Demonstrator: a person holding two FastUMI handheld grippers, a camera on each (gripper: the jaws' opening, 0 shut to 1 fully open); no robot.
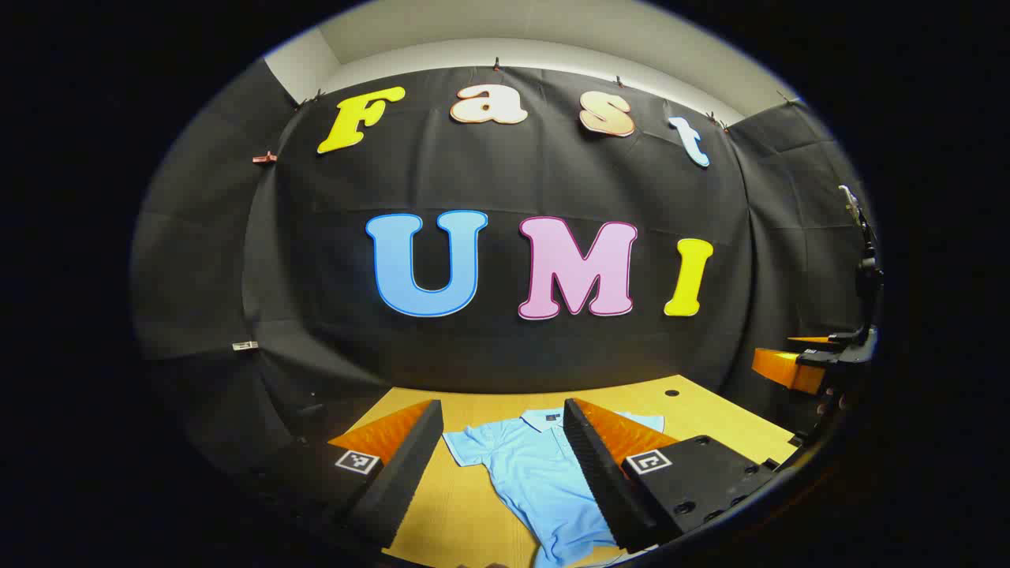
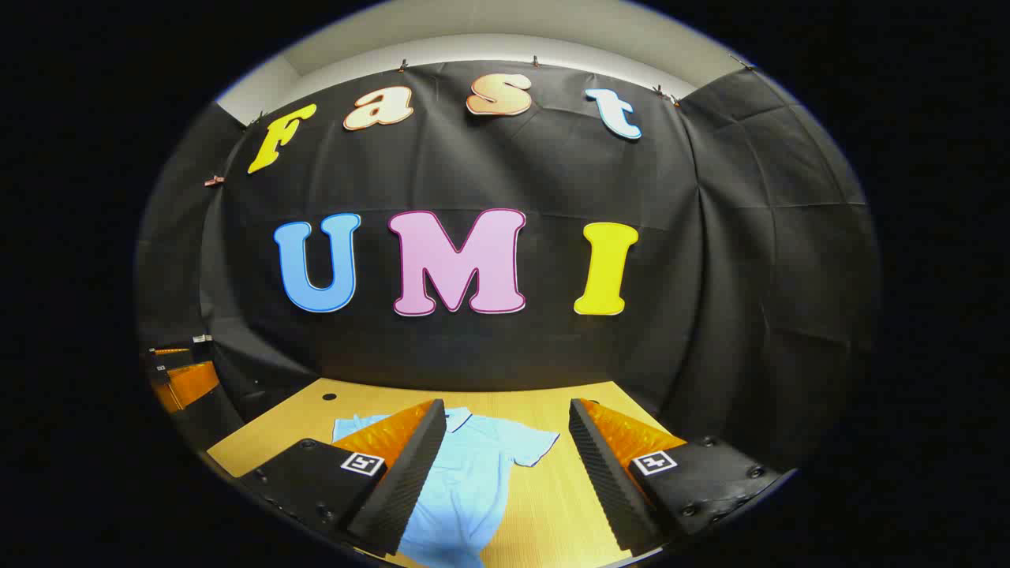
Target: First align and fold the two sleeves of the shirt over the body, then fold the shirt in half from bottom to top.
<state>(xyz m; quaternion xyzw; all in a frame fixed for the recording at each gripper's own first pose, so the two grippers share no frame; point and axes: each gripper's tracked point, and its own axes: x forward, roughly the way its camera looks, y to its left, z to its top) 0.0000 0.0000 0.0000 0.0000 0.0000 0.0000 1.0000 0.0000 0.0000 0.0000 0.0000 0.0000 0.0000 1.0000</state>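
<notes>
A light blue polo shirt [image 1: 530,473] lies face up on the wooden table [image 1: 465,505], collar toward the back wall and short sleeves spread out. My left gripper [image 1: 503,418] hovers open above it, and its left sleeve [image 1: 464,443] shows between the fingers. In the right gripper view the same shirt [image 2: 465,473] lies toward the left, with one sleeve [image 2: 530,443] showing between the fingers of my right gripper [image 2: 506,416], which is open and holds nothing. At the far right of the left gripper view the right gripper [image 1: 821,359] appears at a distance, above the table's edge.
The table [image 2: 552,489] ends at the black cloth wall behind. A small round hole [image 1: 671,392] sits in the tabletop near the back right corner. The other gripper [image 2: 177,379] shows at the far left of the right gripper view.
</notes>
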